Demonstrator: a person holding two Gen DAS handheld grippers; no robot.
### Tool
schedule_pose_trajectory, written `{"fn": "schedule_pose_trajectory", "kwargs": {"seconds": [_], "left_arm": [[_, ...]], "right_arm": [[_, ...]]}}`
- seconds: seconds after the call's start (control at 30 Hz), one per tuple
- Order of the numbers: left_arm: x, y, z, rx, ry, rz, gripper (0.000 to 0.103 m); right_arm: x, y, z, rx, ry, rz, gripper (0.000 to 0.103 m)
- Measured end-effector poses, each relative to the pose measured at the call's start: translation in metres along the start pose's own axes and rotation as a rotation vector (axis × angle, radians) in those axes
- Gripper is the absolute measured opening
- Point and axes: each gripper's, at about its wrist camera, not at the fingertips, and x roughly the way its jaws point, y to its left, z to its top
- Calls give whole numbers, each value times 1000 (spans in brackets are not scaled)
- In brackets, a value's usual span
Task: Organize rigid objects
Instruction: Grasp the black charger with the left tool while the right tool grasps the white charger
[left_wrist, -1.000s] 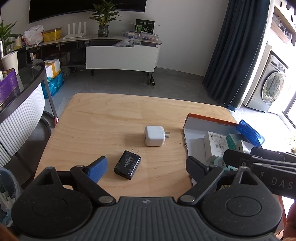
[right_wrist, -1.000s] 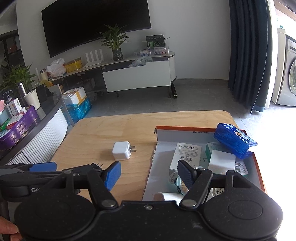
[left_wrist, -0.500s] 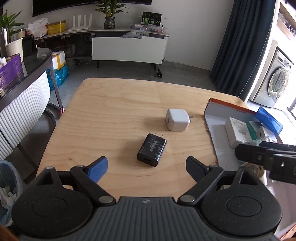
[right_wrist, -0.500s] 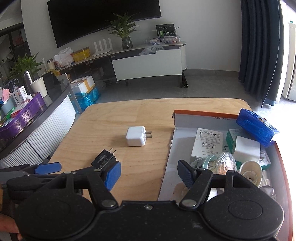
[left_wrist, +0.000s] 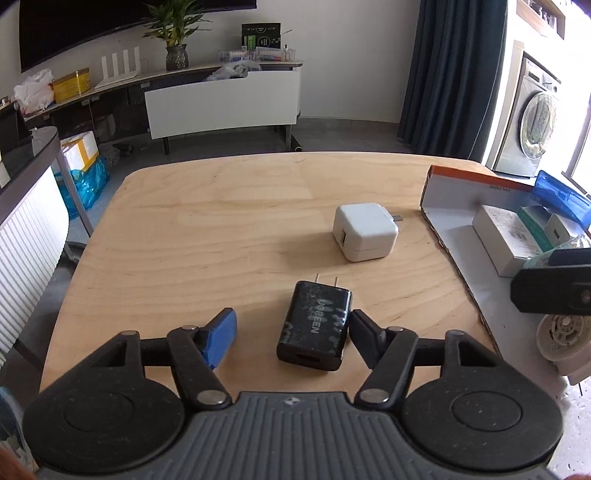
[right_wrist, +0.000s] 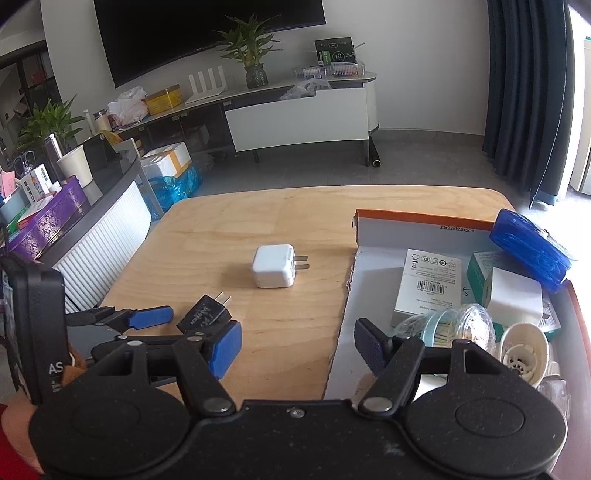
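A black charger lies flat on the wooden table, prongs pointing away. My left gripper is open around it: the charger sits between the fingers, close to the right one. The charger also shows in the right wrist view. A white charger lies further out, also in the right wrist view. My right gripper is open and empty, low over the left edge of the cardboard box.
The open box at the table's right holds a white carton, a blue case, a clear lidded cup and a white cup. A curved counter stands left of the table.
My left gripper has moved forward and down over the table until its open fingers bracket the black charger. My right gripper has shifted slightly forward by the box.
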Motion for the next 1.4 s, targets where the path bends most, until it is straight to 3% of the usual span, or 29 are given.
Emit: {"fn": "schedule_pose_trajectory", "kwargs": {"seconds": [0.03, 0.1, 0.2, 0.37, 0.83, 0.9, 0.93, 1.1, 1.4], "left_arm": [[0, 0, -1, 10, -8, -5, 60], [-3, -2, -2, 30, -23, -13, 36], [-7, 3, -5, -1, -28, -32, 35], [-14, 17, 0, -73, -38, 6, 35], [-12, 41, 11, -214, -47, 29, 35], [-12, 42, 11, -224, -47, 30, 35], [-13, 42, 12, -224, -46, 33, 35], [-18, 40, 12, -225, -43, 42, 35], [-44, 37, 15, -235, -54, 57, 35]], "right_arm": [[3, 0, 1, 2, 3, 2, 81], [10, 2, 3, 7, 9, 4, 81], [24, 4, 9, 14, 21, 11, 82], [52, 15, 23, 4, 42, 7, 86], [143, 33, 47, -82, 118, -115, 92], [145, 34, 46, -90, 96, -102, 86], [144, 35, 47, -93, 91, -95, 70], [133, 36, 45, -86, 86, -80, 71], [71, 45, 32, -104, 35, -53, 70]]}}
